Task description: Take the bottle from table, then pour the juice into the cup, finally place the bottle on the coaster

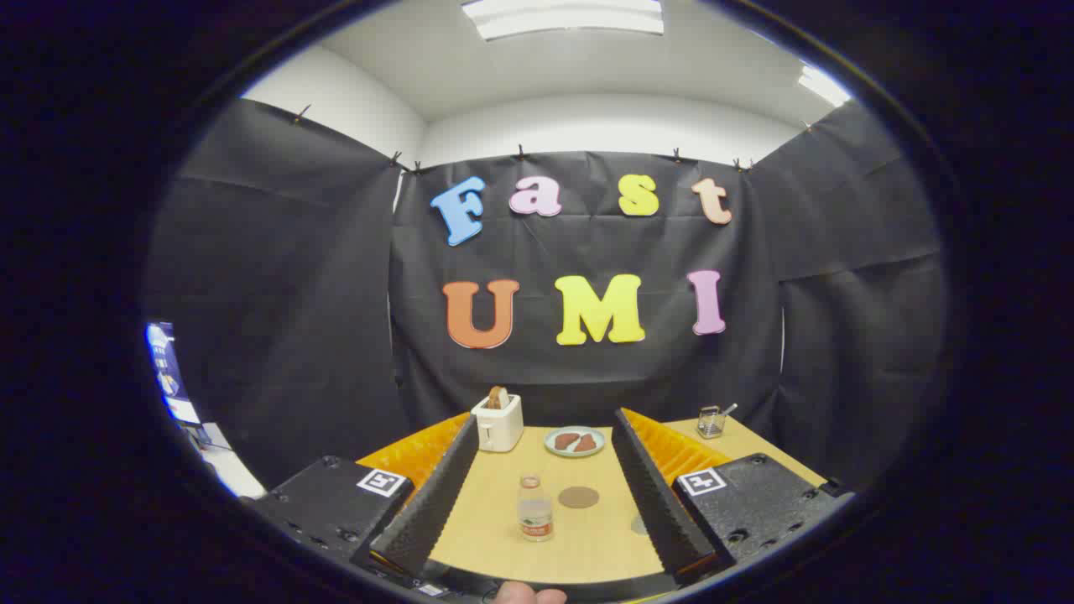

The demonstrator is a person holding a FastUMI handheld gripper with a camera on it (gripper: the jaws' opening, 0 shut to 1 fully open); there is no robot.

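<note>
tool (pixel 537 495) agape before bottle (pixel 535 508)

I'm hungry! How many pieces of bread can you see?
3: one slice stands in the toaster; two pieces lie on the plate beside it, far beyond the open gripper. More may hide inside the toaster.

The scene is viewed from a fisheye camera carried on the gripper (pixel 537 478), aimed forward along its two spread fingers and slightly down across the table (pixel 587 545). The bottle (pixel 535 508) is seen near, between the fingers; the toaster (pixel 498 423) is seen beyond it, before the wall.
</note>
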